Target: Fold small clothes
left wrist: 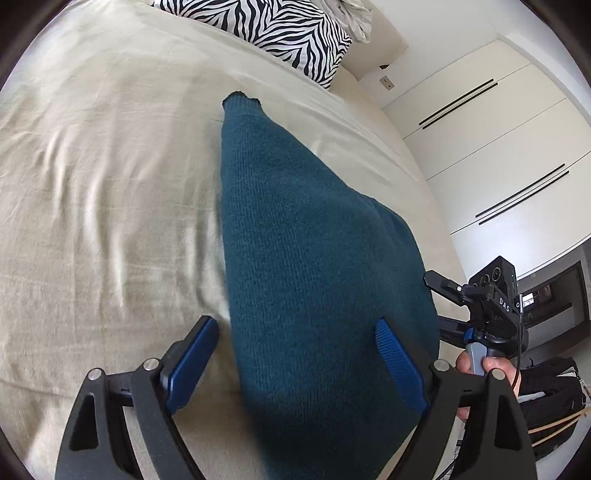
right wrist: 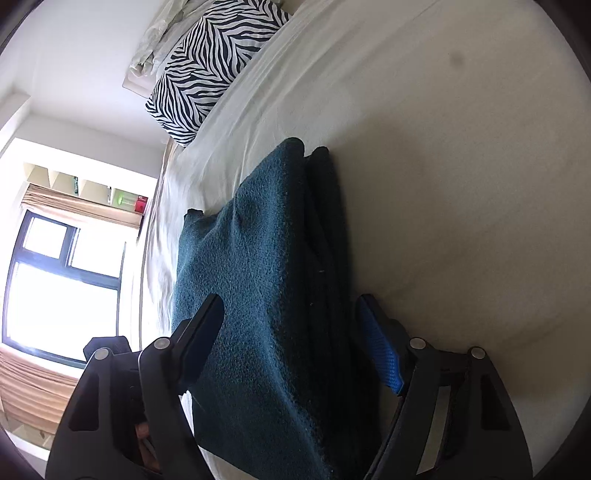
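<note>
A teal knitted garment (left wrist: 295, 240) lies folded in layers on the cream bed sheet (left wrist: 110, 184). My left gripper (left wrist: 295, 332) is open, its blue pads on either side of the garment's near end, not closed on it. In the right wrist view the same garment (right wrist: 258, 277) shows stacked folded edges. My right gripper (right wrist: 291, 321) is open and straddles the garment's near edge. The right gripper's body (left wrist: 491, 295) and the hand holding it appear at the right of the left wrist view.
A zebra-print pillow (left wrist: 280, 33) lies at the head of the bed, also in the right wrist view (right wrist: 210, 62). White wardrobe doors (left wrist: 498, 147) stand beyond the bed's right edge. A window (right wrist: 62, 288) with a blind is on the other side.
</note>
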